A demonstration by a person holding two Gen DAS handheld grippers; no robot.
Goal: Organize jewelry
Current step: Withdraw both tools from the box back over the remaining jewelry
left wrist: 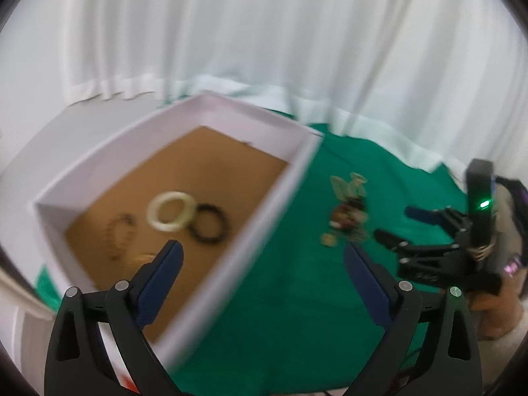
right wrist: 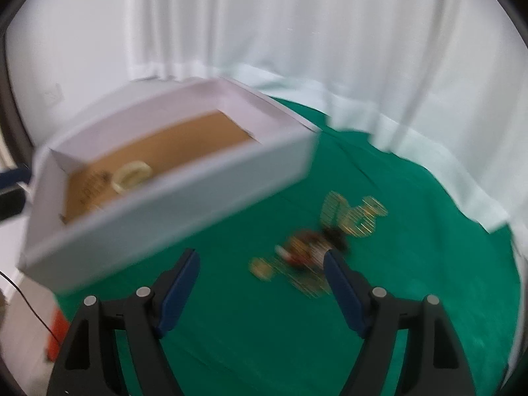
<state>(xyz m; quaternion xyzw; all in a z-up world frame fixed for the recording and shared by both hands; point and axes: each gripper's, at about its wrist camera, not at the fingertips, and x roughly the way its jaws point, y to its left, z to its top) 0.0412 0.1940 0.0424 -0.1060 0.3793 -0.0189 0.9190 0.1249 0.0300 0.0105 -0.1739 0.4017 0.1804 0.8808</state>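
Box (left wrist: 298, 161) held cream bangle (left wrist: 171, 210), black bangle (left wrist: 208, 222); jewelry pile (right wrist: 316, 247) lay beside it on green cloth (right wrist: 412, 264); left gripper (left wrist: 262, 259), right gripper (right wrist: 260, 269) both released, empty.

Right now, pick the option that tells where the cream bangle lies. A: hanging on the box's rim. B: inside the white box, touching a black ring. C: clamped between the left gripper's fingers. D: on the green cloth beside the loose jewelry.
B: in the left wrist view the cream bangle rests on the brown floor of the white box, against the black ring; the left gripper is open and empty.
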